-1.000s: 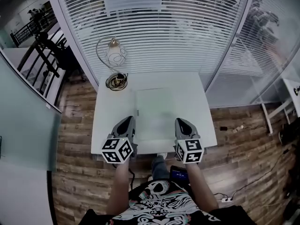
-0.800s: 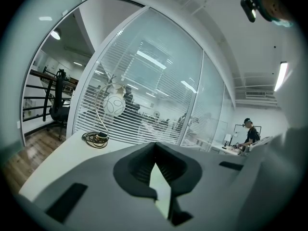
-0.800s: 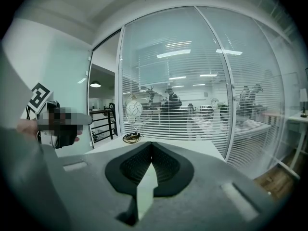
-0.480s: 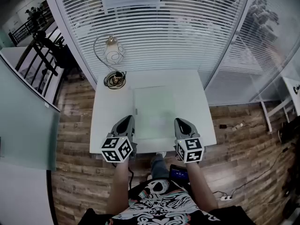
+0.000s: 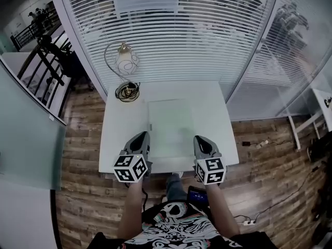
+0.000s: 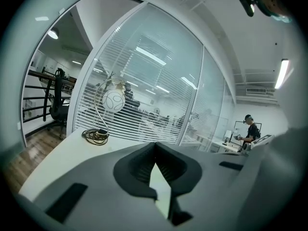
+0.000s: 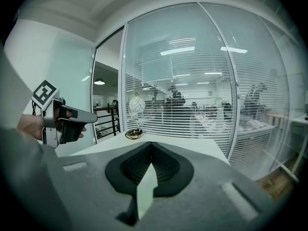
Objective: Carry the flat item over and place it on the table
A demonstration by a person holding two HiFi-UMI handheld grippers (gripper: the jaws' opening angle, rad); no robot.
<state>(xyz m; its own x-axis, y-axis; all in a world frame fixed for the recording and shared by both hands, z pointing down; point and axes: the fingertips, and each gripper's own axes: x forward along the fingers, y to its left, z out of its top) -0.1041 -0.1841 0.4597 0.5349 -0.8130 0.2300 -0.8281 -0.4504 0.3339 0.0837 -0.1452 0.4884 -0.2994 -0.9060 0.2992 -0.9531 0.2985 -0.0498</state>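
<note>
Nearest the person, the left tool [image 5: 140,139] and right tool [image 5: 202,141] are each clamped on the near edge of the flat item [image 5: 170,123], spread over the desk [image 5: 116,134]. Carrying looks done; letting go remains. Only the head view shows its whole outline; the gripper views show its thin edge between the jaws.

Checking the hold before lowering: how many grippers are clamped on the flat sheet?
2. The left gripper holds the sheet's left edge, the right gripper its right edge.

Grey left gripper [image 5: 143,135], marker cube [image 5: 129,168], printed shirt [image 5: 179,225]
</note>
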